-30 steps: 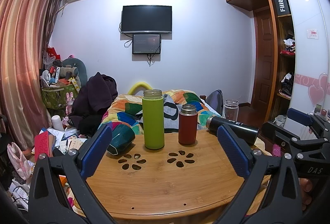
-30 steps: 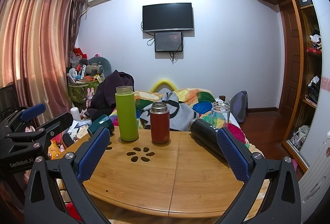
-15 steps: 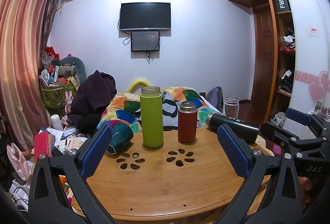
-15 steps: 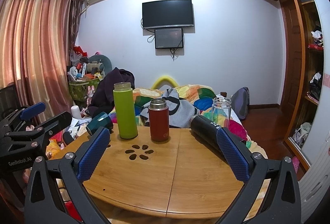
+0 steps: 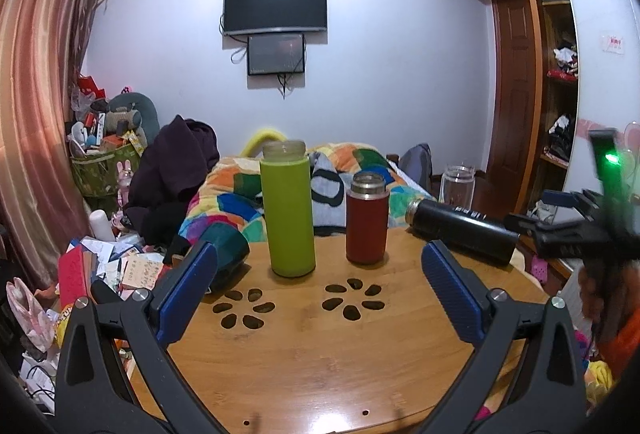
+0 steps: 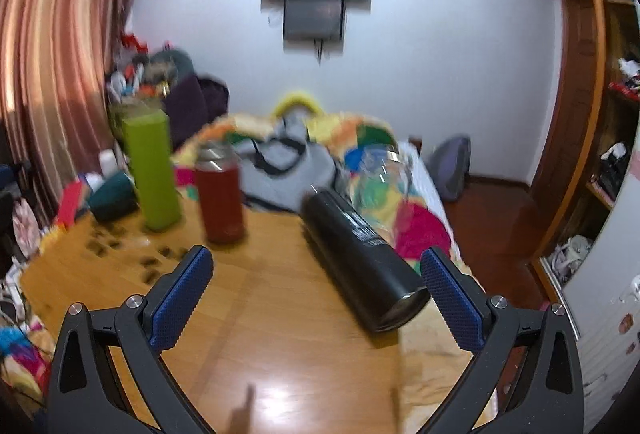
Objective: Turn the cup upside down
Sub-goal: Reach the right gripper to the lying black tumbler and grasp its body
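Observation:
A black flask (image 6: 362,260) lies on its side at the right edge of the round wooden table (image 6: 280,354); it also shows in the left wrist view (image 5: 460,230). A tall green cup (image 5: 287,208) and a shorter red cup (image 5: 367,218) stand upright at the back, also in the right wrist view, green (image 6: 151,170) and red (image 6: 220,196). A dark teal cup (image 5: 224,246) lies on its side at the left. A clear glass cup (image 5: 457,183) stands behind the flask. My left gripper (image 5: 320,290) is open and empty. My right gripper (image 6: 316,290) is open, its right finger beside the flask's near end.
A bed with a colourful blanket (image 5: 360,170) lies behind the table. Clutter and papers (image 5: 112,258) fill the floor at the left. A wardrobe (image 5: 560,74) stands at the right. The right gripper's body (image 5: 580,230) shows at the right of the left wrist view.
My right gripper has moved forward and to the right, close to the lying black flask; its view is blurred by motion. My left gripper has barely moved.

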A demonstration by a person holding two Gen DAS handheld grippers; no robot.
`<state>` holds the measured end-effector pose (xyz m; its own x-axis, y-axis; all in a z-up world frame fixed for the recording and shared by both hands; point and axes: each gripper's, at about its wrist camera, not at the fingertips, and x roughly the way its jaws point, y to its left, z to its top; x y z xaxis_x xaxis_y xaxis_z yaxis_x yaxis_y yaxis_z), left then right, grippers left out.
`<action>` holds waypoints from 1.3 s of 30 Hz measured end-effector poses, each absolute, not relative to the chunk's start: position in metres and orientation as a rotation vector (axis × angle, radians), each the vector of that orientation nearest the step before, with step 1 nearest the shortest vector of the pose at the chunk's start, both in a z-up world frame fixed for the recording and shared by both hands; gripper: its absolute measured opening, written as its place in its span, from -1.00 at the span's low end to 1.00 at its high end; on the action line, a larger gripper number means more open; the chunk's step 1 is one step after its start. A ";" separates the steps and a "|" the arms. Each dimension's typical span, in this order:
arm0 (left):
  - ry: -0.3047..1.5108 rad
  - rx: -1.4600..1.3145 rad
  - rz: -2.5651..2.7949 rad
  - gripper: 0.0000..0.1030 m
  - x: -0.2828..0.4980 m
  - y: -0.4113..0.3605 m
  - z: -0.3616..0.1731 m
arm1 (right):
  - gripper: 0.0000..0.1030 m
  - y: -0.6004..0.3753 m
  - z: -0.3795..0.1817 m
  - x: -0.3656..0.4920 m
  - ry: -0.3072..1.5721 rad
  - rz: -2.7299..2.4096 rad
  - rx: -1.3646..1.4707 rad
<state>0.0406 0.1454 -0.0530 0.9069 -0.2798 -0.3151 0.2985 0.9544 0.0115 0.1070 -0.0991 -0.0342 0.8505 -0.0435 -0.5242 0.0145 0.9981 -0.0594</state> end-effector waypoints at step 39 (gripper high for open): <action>0.528 0.105 -0.341 1.00 0.051 0.132 -0.114 | 0.19 -0.076 -0.097 0.065 0.803 0.171 -0.043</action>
